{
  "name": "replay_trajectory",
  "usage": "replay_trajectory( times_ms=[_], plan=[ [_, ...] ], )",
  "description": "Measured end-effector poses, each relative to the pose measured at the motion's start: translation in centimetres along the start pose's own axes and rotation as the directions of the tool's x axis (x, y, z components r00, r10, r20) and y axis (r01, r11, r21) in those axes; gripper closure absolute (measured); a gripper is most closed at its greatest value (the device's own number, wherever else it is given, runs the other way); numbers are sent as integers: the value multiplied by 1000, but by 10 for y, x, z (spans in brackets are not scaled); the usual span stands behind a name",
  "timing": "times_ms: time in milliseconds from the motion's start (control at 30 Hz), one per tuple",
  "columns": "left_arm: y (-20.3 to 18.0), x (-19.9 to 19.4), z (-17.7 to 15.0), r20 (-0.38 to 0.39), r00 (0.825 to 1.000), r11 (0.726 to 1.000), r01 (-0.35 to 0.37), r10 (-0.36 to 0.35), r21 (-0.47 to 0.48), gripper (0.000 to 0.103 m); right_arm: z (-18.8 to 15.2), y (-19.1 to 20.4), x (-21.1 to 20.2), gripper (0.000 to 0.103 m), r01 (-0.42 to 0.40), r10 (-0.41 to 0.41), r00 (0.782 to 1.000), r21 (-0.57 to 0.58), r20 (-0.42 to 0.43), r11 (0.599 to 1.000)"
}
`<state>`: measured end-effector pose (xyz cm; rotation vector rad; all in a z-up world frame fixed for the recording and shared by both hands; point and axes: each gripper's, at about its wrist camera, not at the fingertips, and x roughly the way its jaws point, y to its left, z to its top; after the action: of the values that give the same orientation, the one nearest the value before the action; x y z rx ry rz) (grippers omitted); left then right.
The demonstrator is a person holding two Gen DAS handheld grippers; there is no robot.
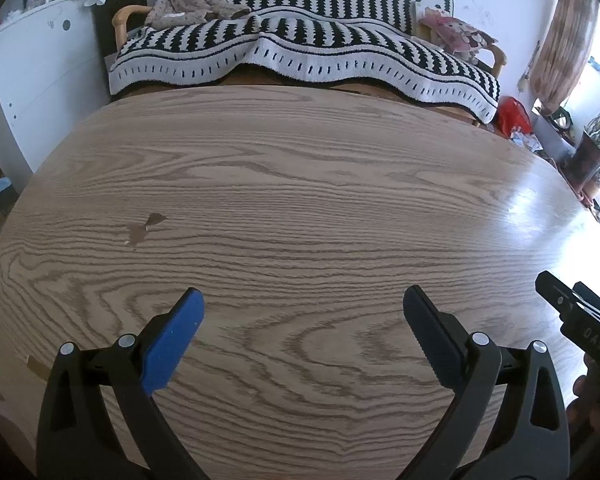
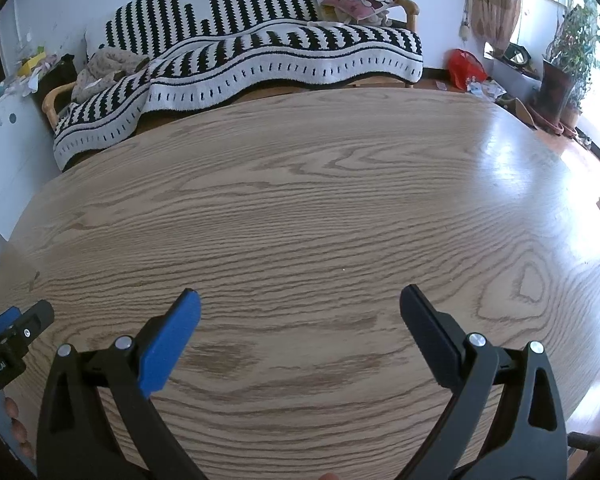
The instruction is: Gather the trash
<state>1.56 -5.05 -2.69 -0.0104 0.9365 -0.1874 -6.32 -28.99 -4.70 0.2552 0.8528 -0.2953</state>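
Observation:
No trash item shows on the round wooden table (image 1: 300, 184) in either view. My left gripper (image 1: 303, 300) hovers over the near part of the table, open, with nothing between its blue and black fingers. My right gripper (image 2: 300, 300) is open too, over the same table (image 2: 324, 208), empty. In the left wrist view the right gripper's body (image 1: 580, 316) shows at the right edge. In the right wrist view the left gripper's body (image 2: 12, 332) shows at the left edge. A small worn patch (image 1: 144, 228) marks the tabletop at the left.
Behind the table stands a sofa with a black-and-white striped blanket (image 1: 308, 48), a rumpled garment (image 1: 196, 4) and a pink cushion (image 1: 456, 32). A red bag (image 2: 464, 66) and scattered litter (image 2: 486, 90) lie on the floor at the right, near potted plants (image 2: 568, 60). A white cabinet (image 1: 32, 92) stands at the left.

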Motion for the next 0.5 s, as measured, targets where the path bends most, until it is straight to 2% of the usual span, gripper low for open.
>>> replay_trajectory(
  times_ms=[167,333,500],
  plan=[
    [0,0,0,1,1000,1000,-1,1,0,6,0,0,0,7,-2,2,1000,-1,0,1000],
    [-2,-3,-1,21,999,999,-39,39,0,6,-1,-1,1,7,-6,6,1000,-8,-1,1000],
    [2,-3,0,17,1000,999,4,-3,-47,6,0,-1,4,7,-11,10,1000,-13,-15,1000]
  ],
)
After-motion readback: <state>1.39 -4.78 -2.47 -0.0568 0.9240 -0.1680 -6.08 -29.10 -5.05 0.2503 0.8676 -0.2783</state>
